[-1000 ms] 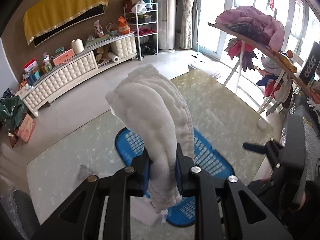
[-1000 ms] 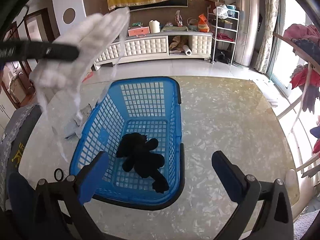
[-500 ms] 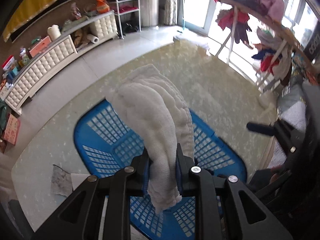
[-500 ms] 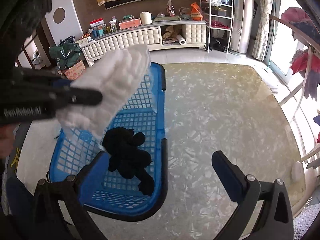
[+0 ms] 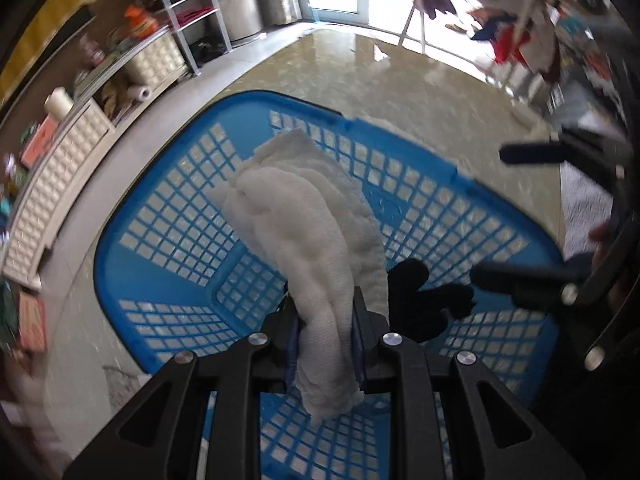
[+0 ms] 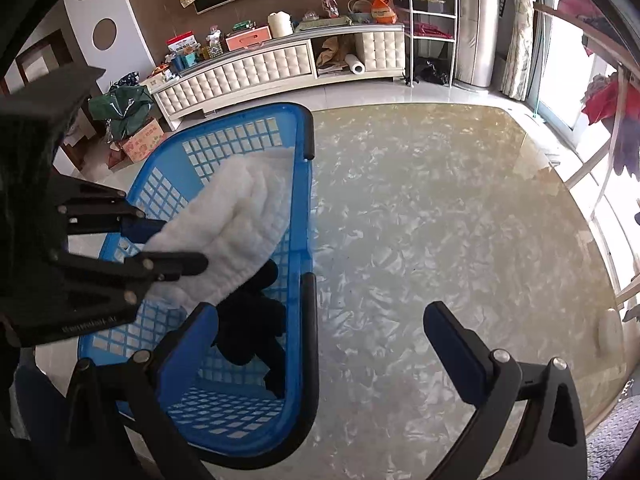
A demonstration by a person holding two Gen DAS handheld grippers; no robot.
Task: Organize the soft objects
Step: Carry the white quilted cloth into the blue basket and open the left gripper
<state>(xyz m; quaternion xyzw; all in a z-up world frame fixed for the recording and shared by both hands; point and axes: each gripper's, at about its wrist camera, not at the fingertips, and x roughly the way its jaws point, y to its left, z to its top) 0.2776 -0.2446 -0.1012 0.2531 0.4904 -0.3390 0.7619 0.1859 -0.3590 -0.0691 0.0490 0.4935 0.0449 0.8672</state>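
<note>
My left gripper (image 5: 325, 320) is shut on a white quilted cloth (image 5: 312, 232) and points steeply down into the blue plastic basket (image 5: 168, 216). The cloth's free end hangs inside the basket's walls. A black soft item (image 5: 420, 300) lies on the basket floor just right of the cloth. In the right wrist view the left gripper (image 6: 176, 242) holds the cloth (image 6: 240, 216) above the black item (image 6: 256, 328). My right gripper (image 6: 320, 328) stands open and holds nothing, with its left finger (image 6: 192, 344) over the basket (image 6: 304, 200) and its right one over the table.
The basket stands on a marbled glass table (image 6: 440, 220). Paper scraps (image 5: 120, 376) lie on the table left of the basket. Beyond the table are a long white cabinet (image 6: 272, 64), a wire shelf (image 6: 432, 12) and a clothes rack (image 5: 500, 32) by the window.
My left gripper has come down with the white cloth, from above the basket into its walls. The right gripper has shifted slightly, so the basket sits further left in its view.
</note>
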